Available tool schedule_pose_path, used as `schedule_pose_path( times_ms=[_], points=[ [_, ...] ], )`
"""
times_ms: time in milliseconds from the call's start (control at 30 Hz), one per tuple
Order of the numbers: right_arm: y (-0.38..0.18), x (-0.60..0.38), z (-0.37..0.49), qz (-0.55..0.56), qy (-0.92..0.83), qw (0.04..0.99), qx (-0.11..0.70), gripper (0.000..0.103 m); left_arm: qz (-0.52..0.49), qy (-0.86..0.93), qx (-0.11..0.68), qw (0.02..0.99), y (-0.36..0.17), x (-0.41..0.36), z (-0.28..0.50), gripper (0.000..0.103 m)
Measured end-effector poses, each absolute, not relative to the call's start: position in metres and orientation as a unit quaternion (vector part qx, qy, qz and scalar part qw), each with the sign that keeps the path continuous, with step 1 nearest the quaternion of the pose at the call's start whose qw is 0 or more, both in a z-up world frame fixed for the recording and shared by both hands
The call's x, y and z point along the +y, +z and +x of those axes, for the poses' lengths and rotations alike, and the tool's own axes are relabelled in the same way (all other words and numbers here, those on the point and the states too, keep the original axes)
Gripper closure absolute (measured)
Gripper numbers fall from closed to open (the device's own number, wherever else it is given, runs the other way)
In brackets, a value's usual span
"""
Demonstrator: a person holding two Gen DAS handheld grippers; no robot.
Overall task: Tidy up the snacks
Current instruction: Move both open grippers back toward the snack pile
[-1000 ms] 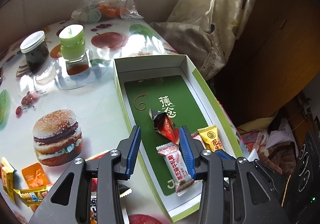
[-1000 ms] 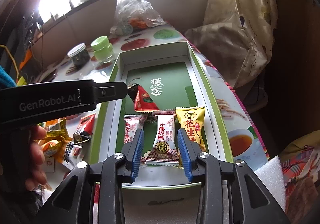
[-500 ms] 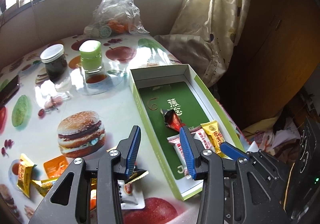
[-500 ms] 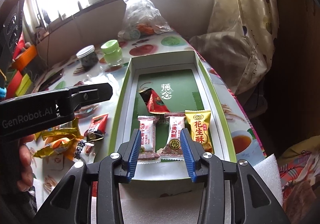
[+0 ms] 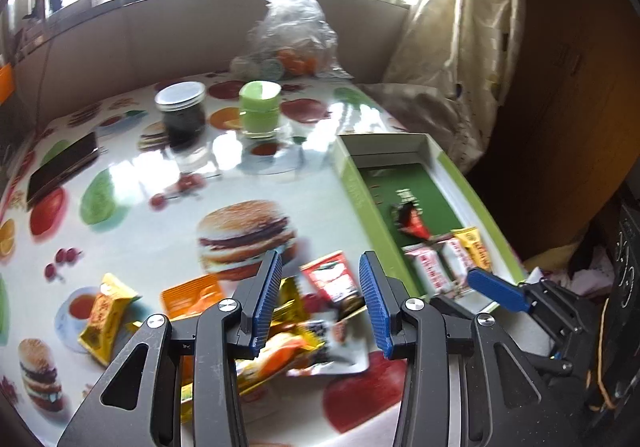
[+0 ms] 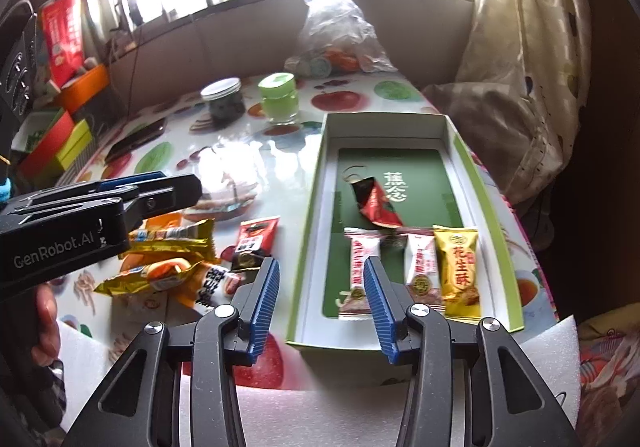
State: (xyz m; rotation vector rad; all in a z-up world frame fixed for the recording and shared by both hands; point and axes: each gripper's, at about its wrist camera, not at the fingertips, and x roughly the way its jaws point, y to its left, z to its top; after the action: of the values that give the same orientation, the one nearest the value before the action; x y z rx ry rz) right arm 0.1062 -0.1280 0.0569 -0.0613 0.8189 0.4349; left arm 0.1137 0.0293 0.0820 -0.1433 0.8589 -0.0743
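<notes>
Right wrist view shows the surface (image 6: 280, 151), a glossy cloth printed with fruit and burgers, carrying everything. On its right side lies the long green-rimmed box (image 6: 496, 215), open, with a green liner. Inside, a red and black packet (image 6: 378, 203) lies near the middle, and along the near end three snacks sit side by side: a pink-and-white bar (image 6: 360, 267), a second white bar (image 6: 420, 267) and a yellow peanut-candy packet (image 6: 458, 271) at the far right.

At the far edge of the surface stands a clear plastic bag (image 6: 340, 31) with orange and green items inside. In front of it stand a dark jar with a pale lid (image 6: 224, 101) and a green jar (image 6: 280, 99); a dark phone (image 6: 138, 139) lies to the left.

The left gripper (image 5: 320, 295) hovers with its jaws apart and nothing between them, above a loose pile of snacks (image 5: 304, 335) left of the box: a red sachet (image 5: 332, 279), an orange packet (image 5: 192, 295) and a yellow packet (image 5: 106, 311) farther left. That view is blurred.

The right gripper (image 6: 322, 299) is likewise spread wide and empty, held over the near-left corner of the box.
</notes>
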Motion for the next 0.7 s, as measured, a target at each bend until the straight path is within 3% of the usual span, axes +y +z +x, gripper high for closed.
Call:
schedule_pose_path(
  times_ms=[500,700],
  points=[
    [0.037,-0.062,0.095,-0.105,0.298,0.855,0.411,0.051,-0.114,0.047,0.416,0.901,0.064,0.120,0.079,0.061],
    [0.046,-0.035,0.077,-0.157,0.345,0.848,0.370,0.048,-0.133,0.076,0.425,0.892,0.052,0.150,0.068,0.061]
  ],
)
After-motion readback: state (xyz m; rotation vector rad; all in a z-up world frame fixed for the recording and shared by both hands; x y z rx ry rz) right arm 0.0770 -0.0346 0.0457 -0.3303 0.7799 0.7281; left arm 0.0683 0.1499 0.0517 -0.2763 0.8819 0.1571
